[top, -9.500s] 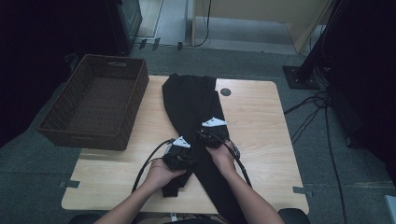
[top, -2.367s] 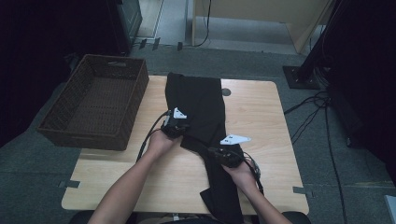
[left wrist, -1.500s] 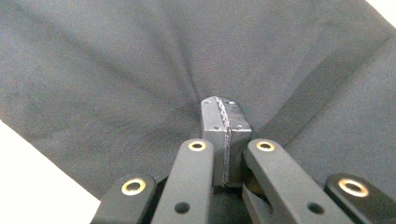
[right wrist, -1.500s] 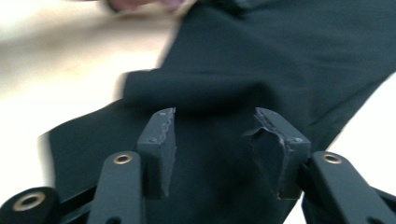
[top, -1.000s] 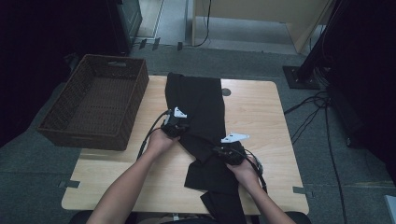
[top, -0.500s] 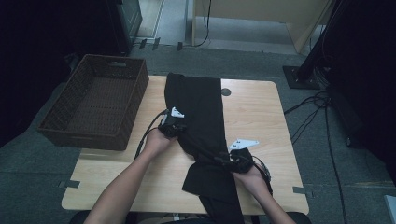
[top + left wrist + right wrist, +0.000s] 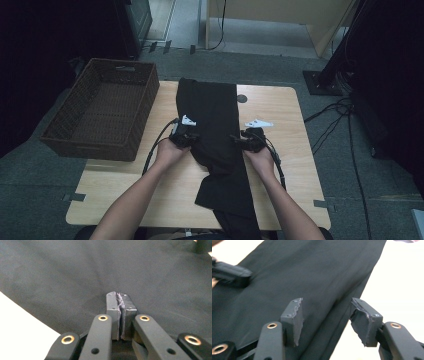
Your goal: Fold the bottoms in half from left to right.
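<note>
A long black garment lies lengthwise down the middle of the wooden table, and its near end hangs over the front edge. My left gripper sits on the garment's left edge. In the left gripper view its jaws are shut, and creases in the black cloth run to their tips. My right gripper is at the garment's right edge. It stands open over the folded hem, with nothing between its pads.
A dark wicker basket stands on the table's left side, empty inside. A small round dark hole marks the tabletop beyond the garment. Cables cross the floor to the right. Bare wood shows on both sides of the garment.
My right gripper has moved away from the person and a little left, and is now level with the left one. The near part of the garment has shifted. The left gripper has stayed put.
</note>
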